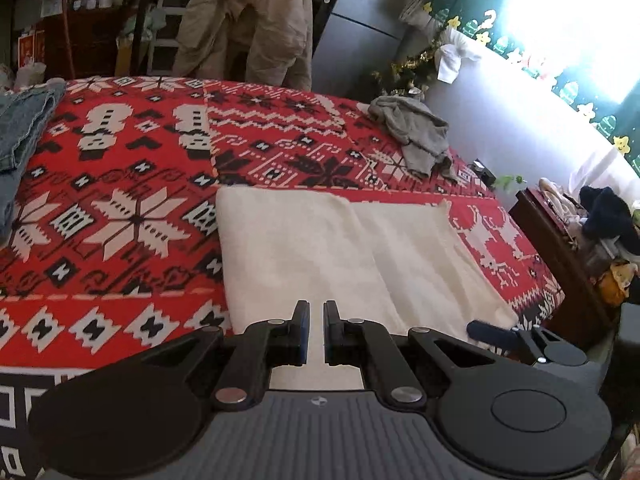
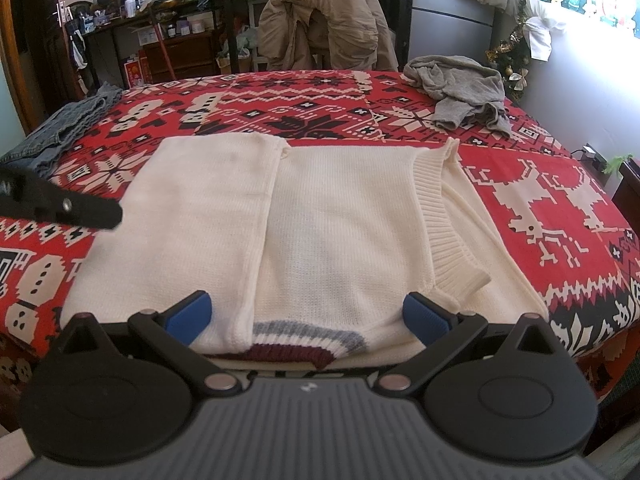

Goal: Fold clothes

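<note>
A cream knit sweater (image 2: 320,208) lies flat on the red patterned bedspread (image 2: 540,208), its sides folded inward and a ribbed edge on the right. A grey and maroon striped cuff (image 2: 304,340) rests at the near edge. My right gripper (image 2: 308,312) stands open, its blue pads (image 2: 192,316) wide apart on either side of that cuff, touching nothing. My left gripper (image 1: 316,308) is shut with nothing between its fingers, over the sweater's (image 1: 340,248) near left part. It also shows as a dark tip (image 2: 80,208) at the sweater's left edge.
A crumpled grey garment (image 2: 460,84) lies at the far right of the bed, and folded jeans (image 2: 60,128) at the far left. A beige jacket (image 2: 328,20) hangs over a chair behind the bed. A dark side table (image 1: 560,240) with clutter stands to the right.
</note>
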